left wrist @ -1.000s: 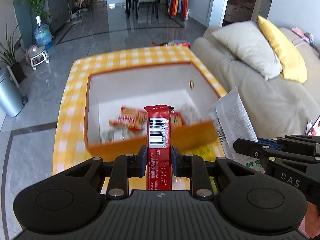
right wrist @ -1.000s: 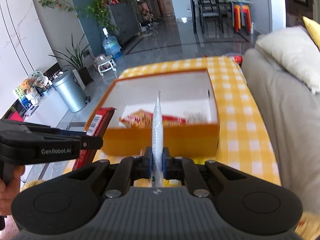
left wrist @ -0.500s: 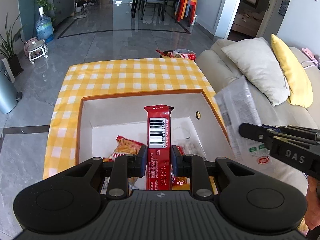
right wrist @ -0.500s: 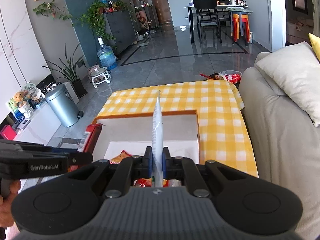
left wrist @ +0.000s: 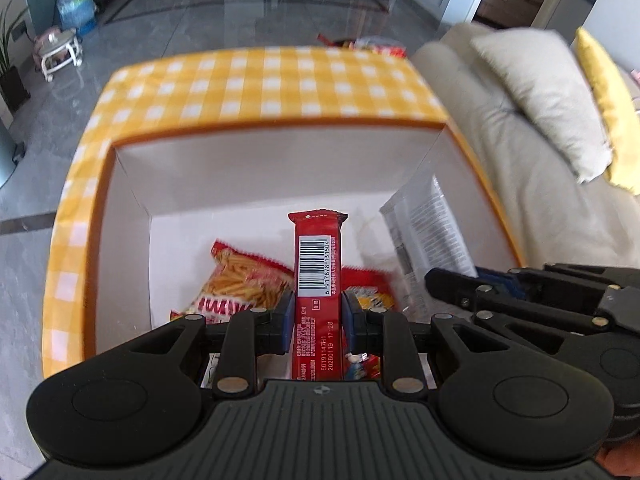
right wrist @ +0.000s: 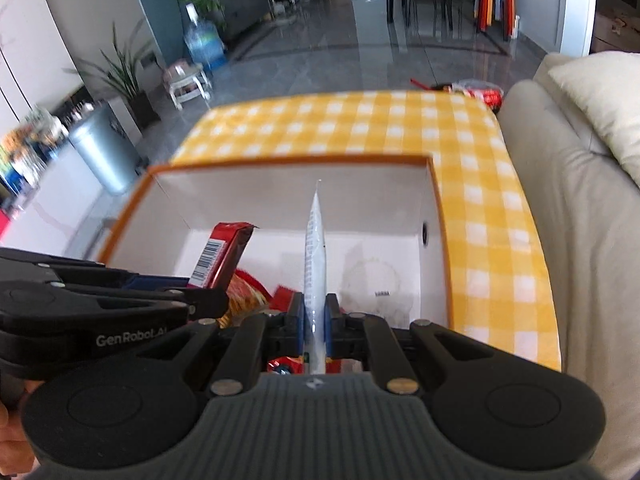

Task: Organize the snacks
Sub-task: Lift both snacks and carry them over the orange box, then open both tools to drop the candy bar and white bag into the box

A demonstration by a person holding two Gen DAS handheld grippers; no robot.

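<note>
Left gripper [left wrist: 316, 316] jaws clamping red bar [left wrist: 318, 264], right gripper [right wrist: 314, 320] jaws pinching white packet [right wrist: 315, 240], both over the box [left wrist: 256, 168] on the desk [left wrist: 264, 80].

Yellow-checked table [left wrist: 280, 80] on grey tiled floor [right wrist: 320, 56]. Beige sofa [right wrist: 560, 200] along table's right edge, cream pillow [left wrist: 540, 92], yellow pillow [left wrist: 608, 96]. Water jug [right wrist: 204, 46], metal bin [right wrist: 106, 152], potted plant [right wrist: 124, 76] off far-left corner.
</note>
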